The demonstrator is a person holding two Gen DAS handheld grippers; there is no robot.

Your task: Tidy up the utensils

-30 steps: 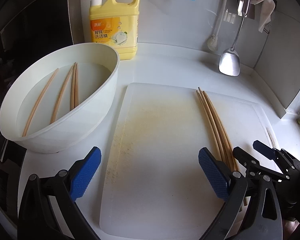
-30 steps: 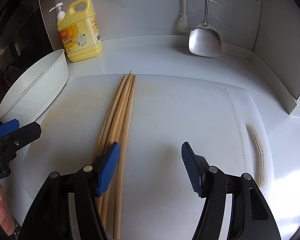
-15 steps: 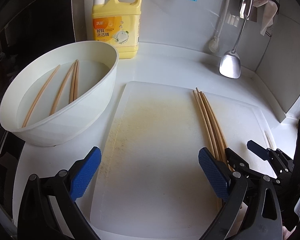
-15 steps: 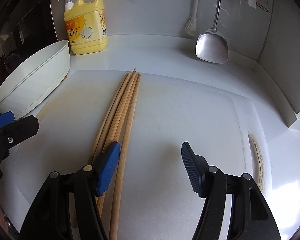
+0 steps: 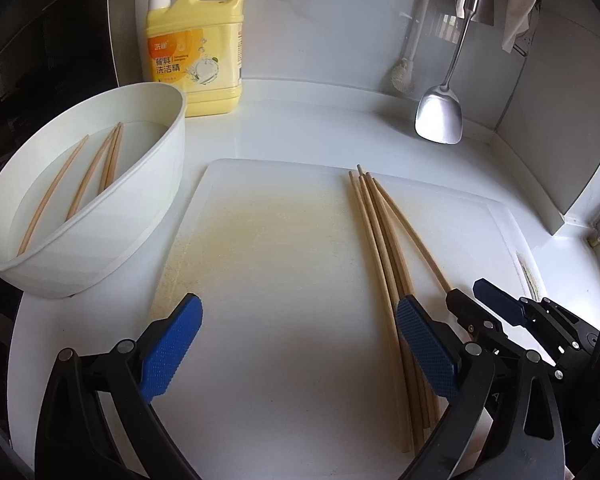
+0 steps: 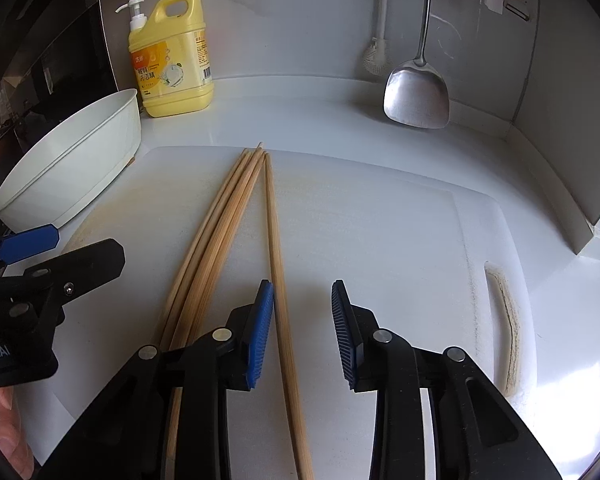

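Several long wooden chopsticks point(image 5: 380, 248) lie in a bundle on the white cutting board point(image 5: 284, 264). One chopstick point(image 6: 278, 264) lies split off to the right of the bundle point(image 6: 216, 240). My right gripper point(image 6: 302, 320) is partly open, and this single chopstick runs between its jaws, close to the left pad. It also shows in the left wrist view point(image 5: 466, 294). My left gripper point(image 5: 300, 344) is wide open and empty above the board's near half. Several more chopsticks point(image 5: 84, 176) lie in water in the white bowl point(image 5: 112, 232) at the left.
A yellow dish-soap bottle point(image 5: 198, 46) stands at the back wall beside the bowl. A steel spatula point(image 5: 440, 116) and a white brush point(image 5: 406, 76) hang at the back right. A wall corner point(image 5: 572, 184) closes the right side.
My right gripper has narrowed and shifted so that one chopstick, pushed apart from the bundle, lies between its jaws. The left gripper has stayed open and drifted slightly.
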